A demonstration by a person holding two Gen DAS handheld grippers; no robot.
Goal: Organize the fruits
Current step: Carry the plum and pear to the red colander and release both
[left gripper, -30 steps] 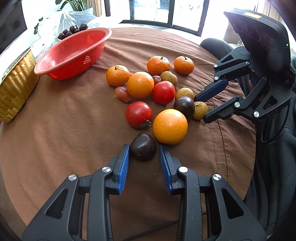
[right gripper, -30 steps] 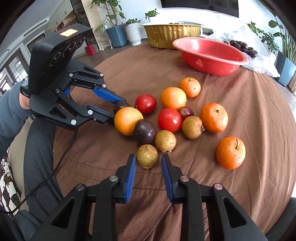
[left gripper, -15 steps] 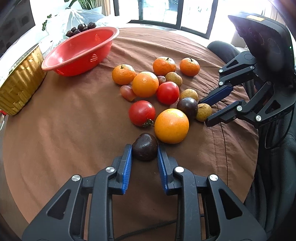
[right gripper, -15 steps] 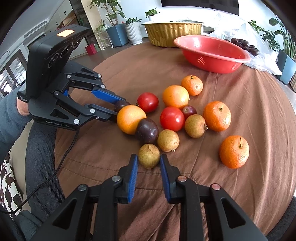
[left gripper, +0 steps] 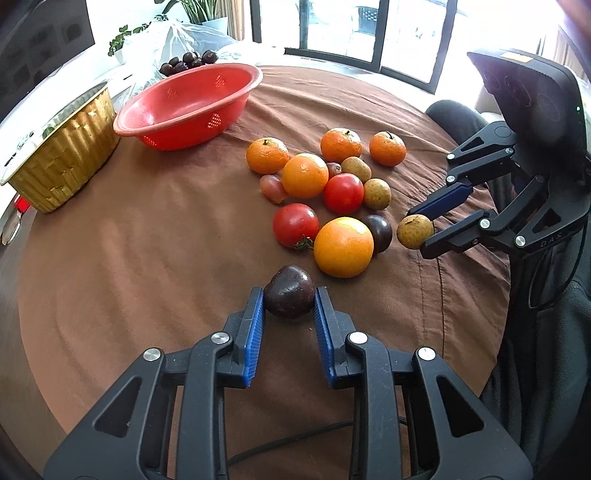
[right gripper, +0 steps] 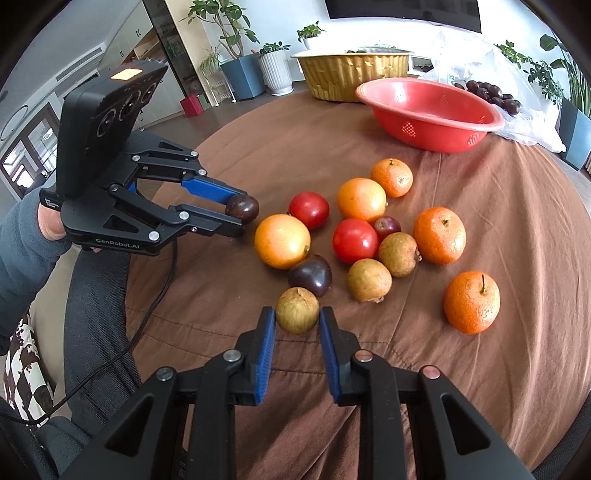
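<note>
The left claw (left gripper: 289, 300) has just been closing and now clamps a dark purple, glossy round plum (left gripper: 289, 291), held just on the near side of the big smooth orange (left gripper: 343, 246) in the fruit pile on the brown-clothed tabletop (left gripper: 147, 240). The right claw (right gripper: 297, 320) is clamped on a small tan, rough-skinned round fruit (right gripper: 297, 310), close beside that same orange. The red perforated plastic basin (left gripper: 186, 105) sits well beyond the orange, nothing visible in it.

Home living room: potted plants (right gripper: 275, 68), wall screen (right gripper: 402, 9), large windows (left gripper: 340, 26), cloth-covered table (left gripper: 147, 240).
</note>
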